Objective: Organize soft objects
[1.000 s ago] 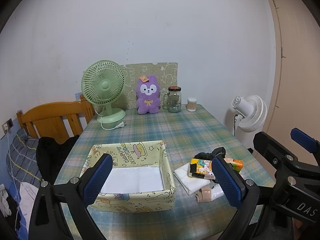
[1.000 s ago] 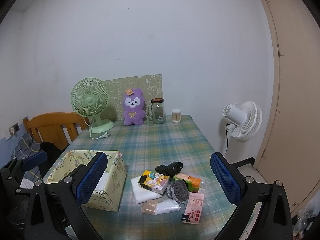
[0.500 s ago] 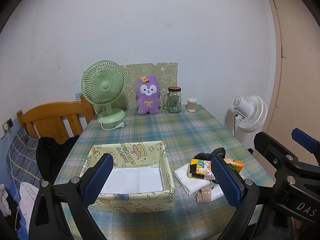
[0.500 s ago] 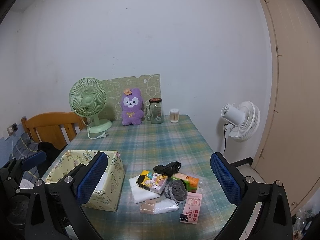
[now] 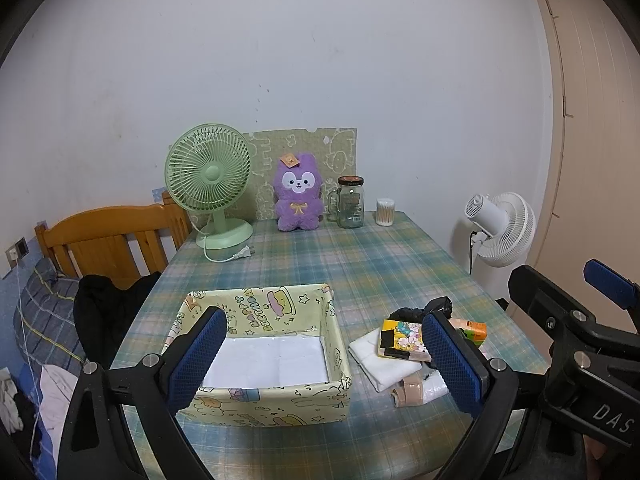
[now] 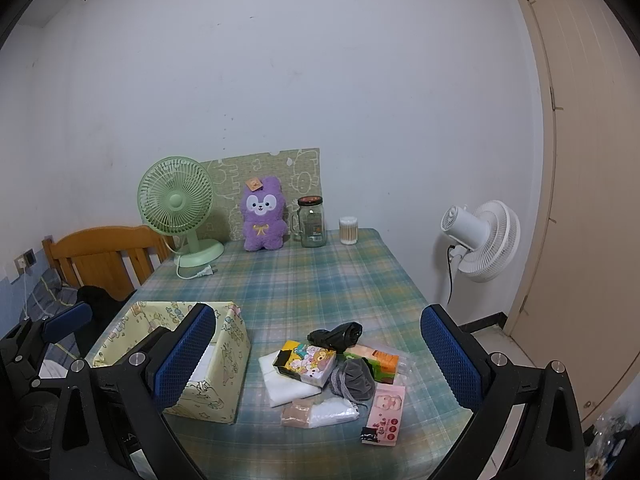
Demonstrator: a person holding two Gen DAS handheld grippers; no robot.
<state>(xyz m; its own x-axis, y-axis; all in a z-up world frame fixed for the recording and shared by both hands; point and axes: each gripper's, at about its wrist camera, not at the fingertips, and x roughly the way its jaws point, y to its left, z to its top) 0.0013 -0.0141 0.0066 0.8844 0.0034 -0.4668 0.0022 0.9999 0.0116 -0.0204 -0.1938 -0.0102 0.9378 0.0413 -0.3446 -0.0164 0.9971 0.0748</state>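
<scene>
Left tool (image 5: 324, 356) wide open, holding nothing, raised above the near table edge over the box (image 5: 264, 396). Right tool (image 6: 320, 356) likewise wide open and empty, raised over the pile, its frame also visible at the right of the left view.

Box: pale yellow with cartoon prints, white floor, on the near left of the plaid table (image 5: 360, 264). Just right of it, a heap of soft things: white folded cloth (image 6: 286, 386) at the bottom, cartoon tissue pack (image 6: 306, 362) lying on it, black bundle (image 6: 336, 336) behind, orange-green pack (image 6: 376, 360) to the right, grey pouch (image 6: 354, 376) in the middle. Nearer the edge, a beige-and-white packet (image 6: 320, 414) and a pink packet (image 6: 384, 410), close together.

At the far edge against the wall: green fan (image 5: 210, 184), purple plush (image 5: 298, 198), jar (image 5: 350, 202), swab pot (image 5: 385, 212). White fan (image 6: 480, 240) standing off the right side; wooden chair (image 5: 108, 236) on the left.
</scene>
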